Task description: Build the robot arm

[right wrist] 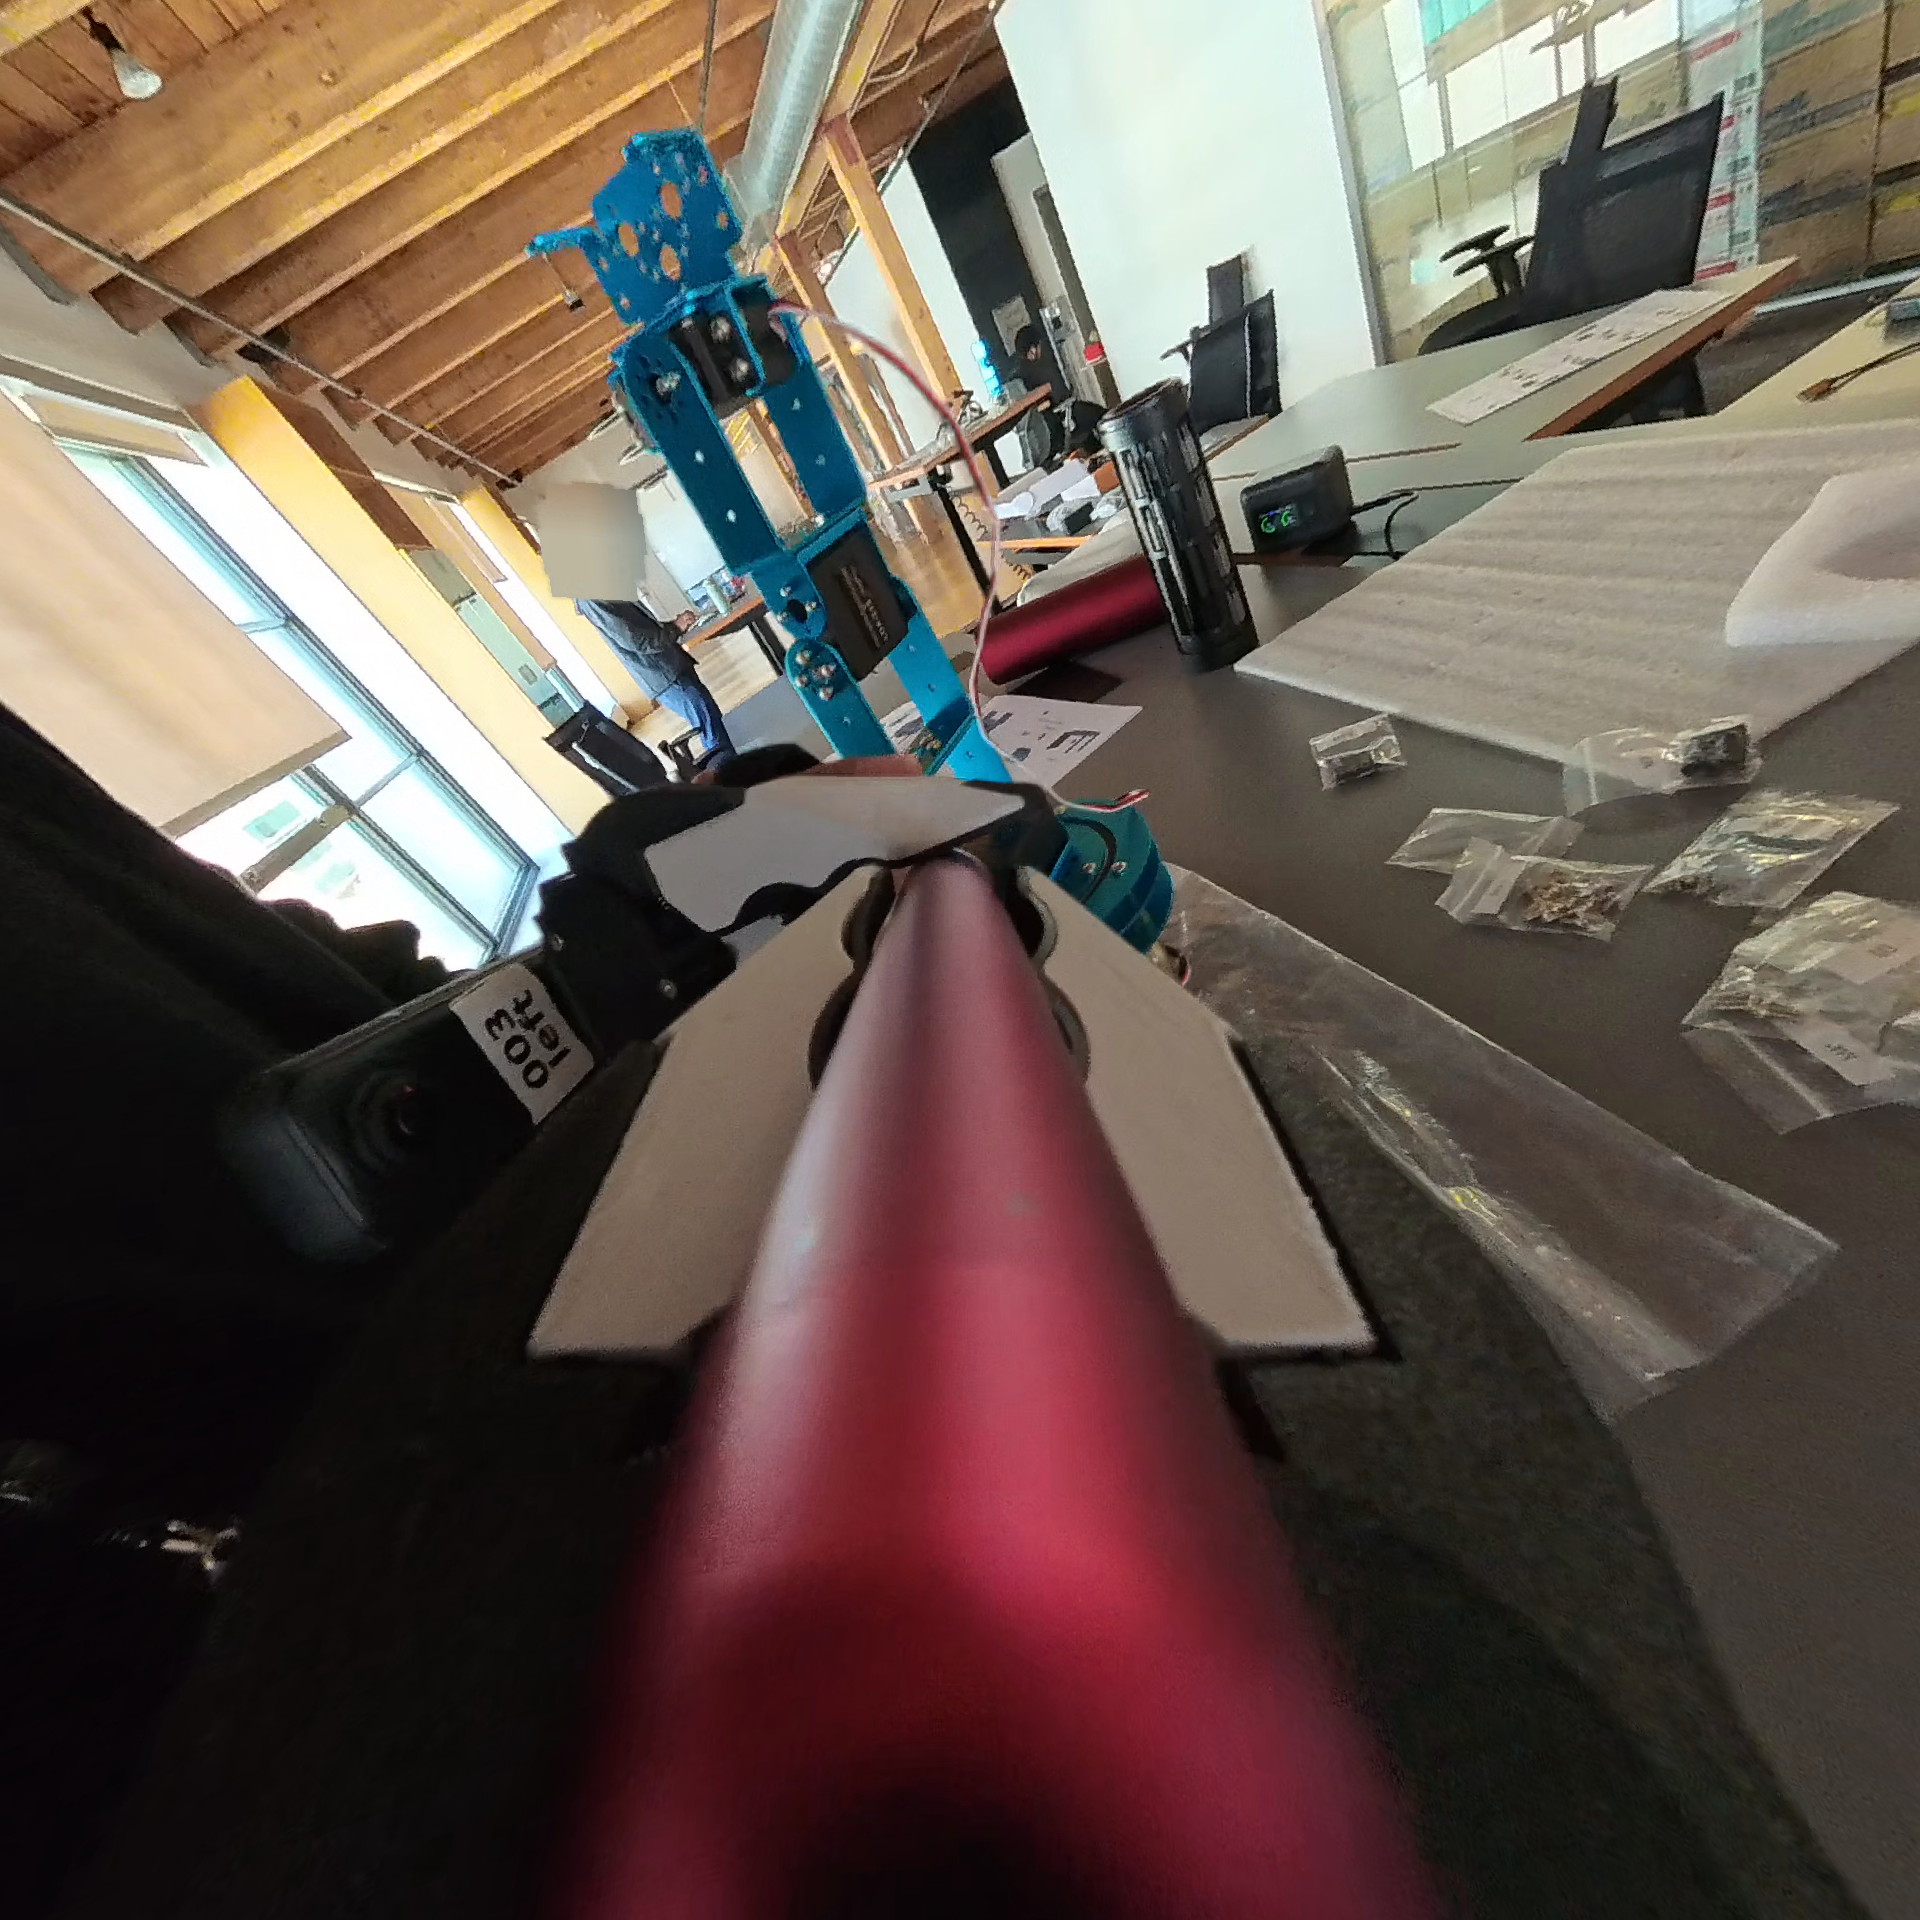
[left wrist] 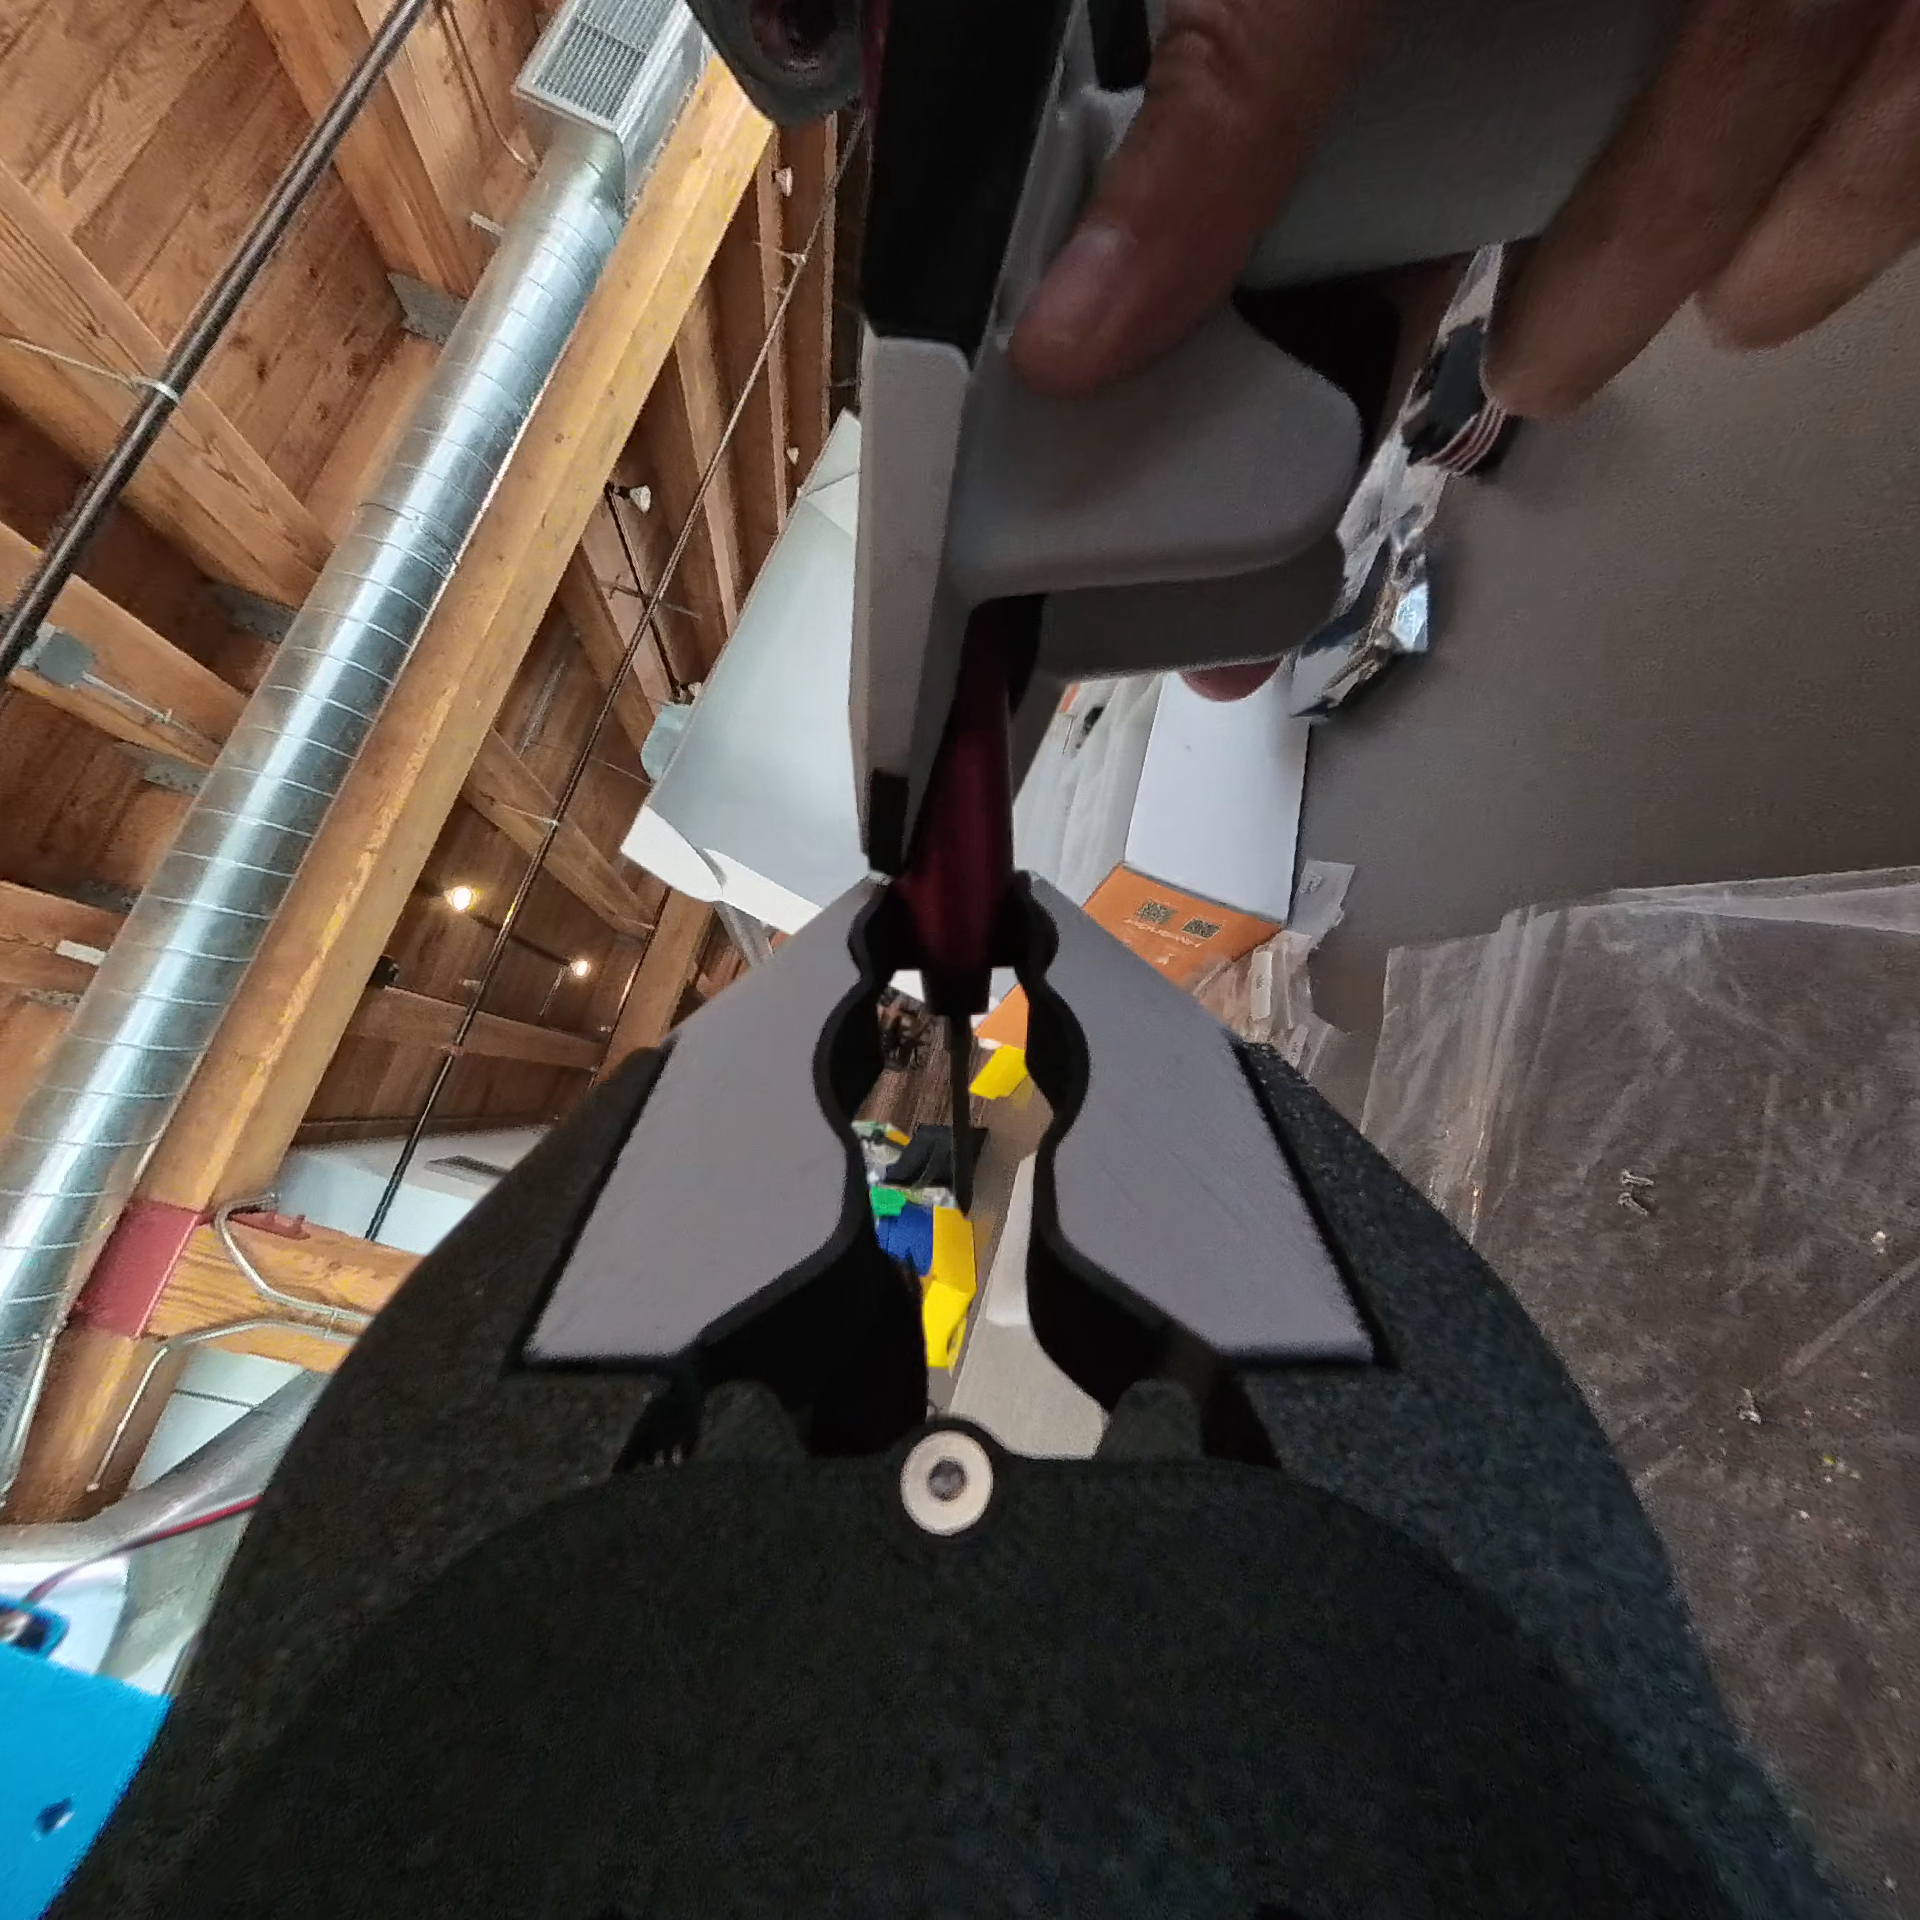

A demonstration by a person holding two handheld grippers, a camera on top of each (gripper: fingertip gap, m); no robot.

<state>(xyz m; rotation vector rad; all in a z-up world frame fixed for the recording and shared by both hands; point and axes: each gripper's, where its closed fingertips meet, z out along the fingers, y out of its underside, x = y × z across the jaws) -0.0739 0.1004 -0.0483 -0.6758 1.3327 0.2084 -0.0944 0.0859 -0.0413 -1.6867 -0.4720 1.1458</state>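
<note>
In the right wrist view my right gripper (right wrist: 956, 883) is shut on a dark red screwdriver (right wrist: 935, 1247), whose handle runs along between the fingers toward the camera. The left gripper's fingers (right wrist: 831, 831) cross just past its tips. Behind them a blue metal robot arm (right wrist: 717, 416) stands upright on a round blue base (right wrist: 1112, 883). In the left wrist view my left gripper (left wrist: 951, 914) is closed around the red screwdriver (left wrist: 951, 821). Its thin black shaft (left wrist: 964, 1122) points back between the fingers. The right gripper's grey fingers (left wrist: 904, 623) and a hand (left wrist: 1122, 208) are above.
The grey table (right wrist: 1351, 810) carries several small clear bags of parts (right wrist: 1538, 894), a large clear bag (right wrist: 1507, 1195), a white foam sheet (right wrist: 1558, 603), a black cylinder (right wrist: 1174, 520), a red tube (right wrist: 1070, 623) and a black box (right wrist: 1299, 499). A person stands far back. Less than 4 cm separates the two grippers' tips.
</note>
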